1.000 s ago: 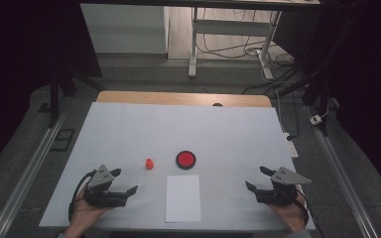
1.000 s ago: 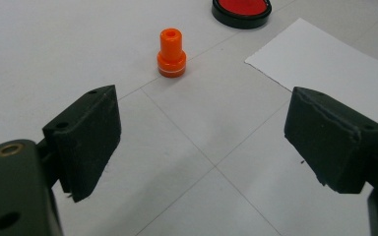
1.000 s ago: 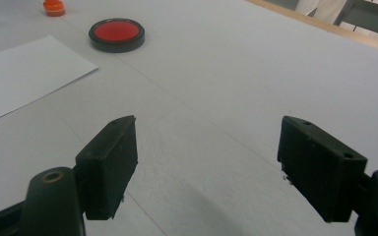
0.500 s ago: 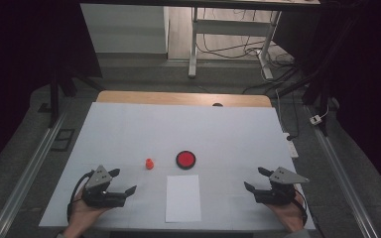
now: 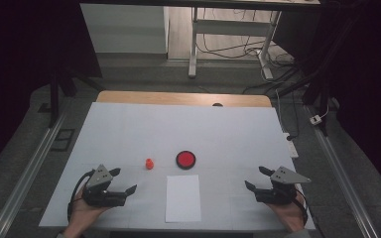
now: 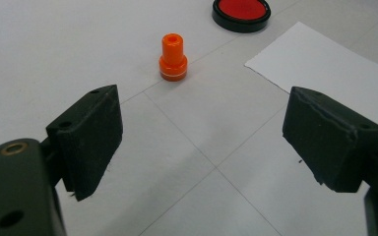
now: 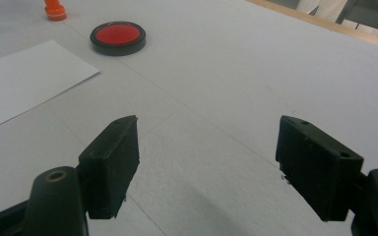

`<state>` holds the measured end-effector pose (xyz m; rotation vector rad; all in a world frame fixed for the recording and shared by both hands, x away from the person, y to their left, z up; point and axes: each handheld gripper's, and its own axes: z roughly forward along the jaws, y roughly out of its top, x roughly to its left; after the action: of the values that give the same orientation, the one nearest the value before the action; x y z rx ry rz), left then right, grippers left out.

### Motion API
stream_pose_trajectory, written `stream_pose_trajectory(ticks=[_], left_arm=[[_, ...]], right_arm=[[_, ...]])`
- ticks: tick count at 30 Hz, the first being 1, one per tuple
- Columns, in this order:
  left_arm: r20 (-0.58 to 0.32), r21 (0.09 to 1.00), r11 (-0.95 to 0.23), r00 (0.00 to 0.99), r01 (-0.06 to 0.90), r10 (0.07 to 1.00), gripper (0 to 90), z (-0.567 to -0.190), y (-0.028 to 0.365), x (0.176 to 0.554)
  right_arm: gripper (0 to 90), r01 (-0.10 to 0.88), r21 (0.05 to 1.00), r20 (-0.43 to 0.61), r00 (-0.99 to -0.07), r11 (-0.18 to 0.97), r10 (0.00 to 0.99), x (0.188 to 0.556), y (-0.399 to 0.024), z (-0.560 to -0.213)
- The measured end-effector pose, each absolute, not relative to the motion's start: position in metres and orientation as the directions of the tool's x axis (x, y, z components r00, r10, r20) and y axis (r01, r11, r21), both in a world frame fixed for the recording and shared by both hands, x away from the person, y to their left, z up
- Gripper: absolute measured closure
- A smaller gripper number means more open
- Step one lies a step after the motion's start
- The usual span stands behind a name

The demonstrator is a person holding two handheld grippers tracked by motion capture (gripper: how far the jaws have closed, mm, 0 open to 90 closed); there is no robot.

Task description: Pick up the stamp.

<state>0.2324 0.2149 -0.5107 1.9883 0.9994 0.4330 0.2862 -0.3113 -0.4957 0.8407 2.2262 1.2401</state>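
Orange stamp (image 5: pixel 150 163) stands upright mid-table beside the red ink pad (image 5: pixel 185 159), white paper sheet (image 5: pixel 183 197) by the near edge. Left gripper (image 5: pixel 125 180) and right gripper (image 5: pixel 255 178) rest low near the table's (image 5: pixel 228 129) near corners, jaws apart, empty.

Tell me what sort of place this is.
Probably a lab or recording workspace: a white-covered work table under a fixed overhead camera, loose black floor cables behind it, and a person holding a black hand-held gripper in each hand.

Gripper (image 6: pixel 202 142) jaws spread; orange stamp (image 6: pixel 173 57) upright beyond.
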Motion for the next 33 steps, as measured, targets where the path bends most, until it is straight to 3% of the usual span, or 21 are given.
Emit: stream_pose_trajectory(ticks=[14, 33], left_arm=[[-0.064, 0.798, -0.337, 0.626, 0.499, 0.777, 15.7, -0.507, 0.21, 0.238], [0.009, 0.757, -0.432, 0.654, 0.489, 0.756, 15.7, -0.477, 0.183, 0.26]], right_arm=[[24.9, 0.296, 0.864, -0.086, -0.709, 0.407, 0.7, 0.286, -0.311, -0.496], [24.8, 0.282, 0.863, -0.101, -0.716, 0.419, 0.691, 0.285, -0.309, -0.496]])
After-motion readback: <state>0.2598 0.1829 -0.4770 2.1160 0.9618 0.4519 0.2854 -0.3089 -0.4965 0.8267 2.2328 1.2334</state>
